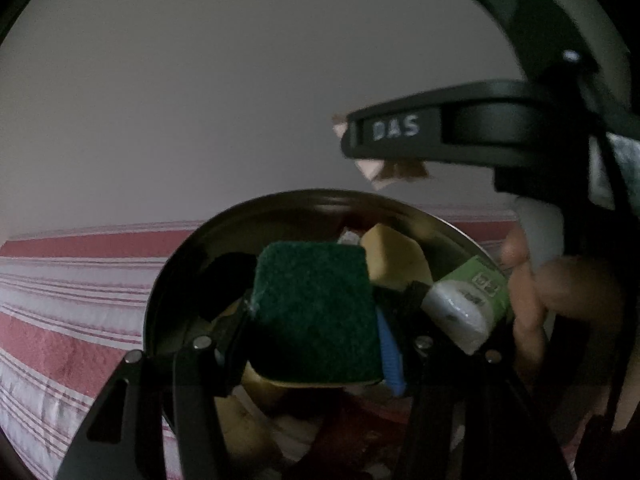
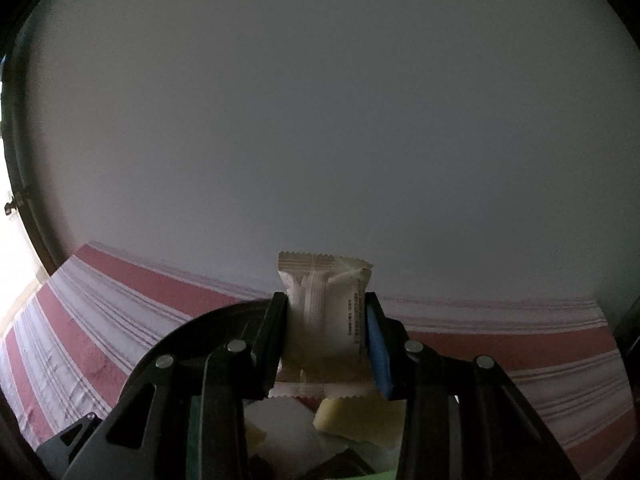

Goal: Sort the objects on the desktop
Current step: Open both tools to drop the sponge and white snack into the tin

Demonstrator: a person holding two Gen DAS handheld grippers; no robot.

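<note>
The left tongs (image 1: 316,320) are closed on a dark green scouring sponge (image 1: 316,312), pinched between the two black fingers and held above a round metal bowl (image 1: 168,292) that stands on a red-and-white striped cloth (image 1: 60,280) covering the desk. A blue pad (image 1: 390,360) lines the inner face of the finger on the right side of that view, pressed against the sponge's edge. Inside the bowl lie several small wrapped items, among them a yellow packet (image 1: 394,258) near the far rim and a green-and-white packet (image 1: 468,300) at the right.

Beyond the bowl in the left wrist view, the right tongs (image 1: 376,152) reach in from the right, a pale wrapper showing at their tip, while a person's hand (image 1: 560,304) grips the handle below.

The right wrist view shows those right tongs (image 2: 327,320) clamped on a white snack packet (image 2: 324,312) with crimped ends, standing upright between the fingers, its printed side against the blue-padded finger. Under them sits the dark rim of the bowl (image 2: 168,344), with a yellow packet (image 2: 356,416) and a white packet (image 2: 288,424) visible in it below the held one. The striped cloth (image 2: 520,344) runs to a plain pale wall (image 2: 320,120) behind. Both views are dim, and the hand is blurred.
</note>
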